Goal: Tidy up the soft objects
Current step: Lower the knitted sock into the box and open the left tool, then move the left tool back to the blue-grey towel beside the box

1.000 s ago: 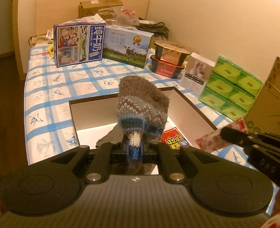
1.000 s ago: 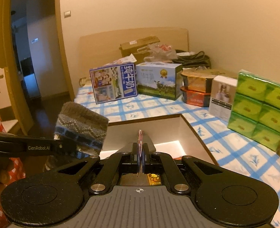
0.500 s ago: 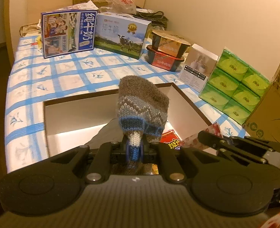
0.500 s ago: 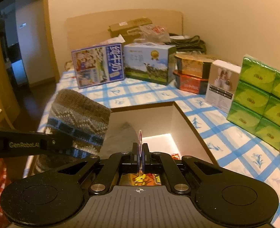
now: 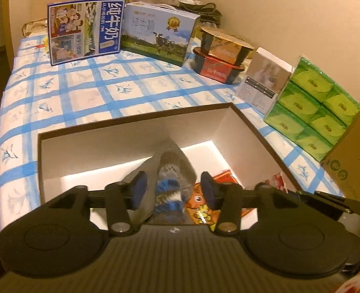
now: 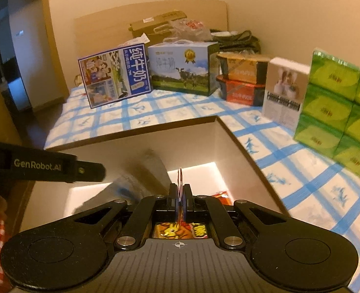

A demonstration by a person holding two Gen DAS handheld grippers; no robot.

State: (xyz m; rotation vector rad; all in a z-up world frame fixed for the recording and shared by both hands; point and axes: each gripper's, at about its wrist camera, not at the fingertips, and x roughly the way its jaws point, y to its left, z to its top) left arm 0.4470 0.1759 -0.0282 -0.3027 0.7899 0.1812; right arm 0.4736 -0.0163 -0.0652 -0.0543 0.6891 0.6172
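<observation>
The left gripper (image 5: 173,190) is opening, its pads clear of the sock (image 5: 172,178) between them over the box (image 5: 253,131), while the right gripper (image 6: 180,196) pinches a thin packet (image 6: 180,178) alongside.

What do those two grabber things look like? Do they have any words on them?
Both are matte black plastic. The left gripper has two slim fingers with dark blue pads, jointed black link bars with silver rivets, a ribbed body and two round discs at the sides. The right gripper is built the same way. White lettering "GenRobot.AI" runs along the left gripper's side. No cables or sleeves show.
</observation>
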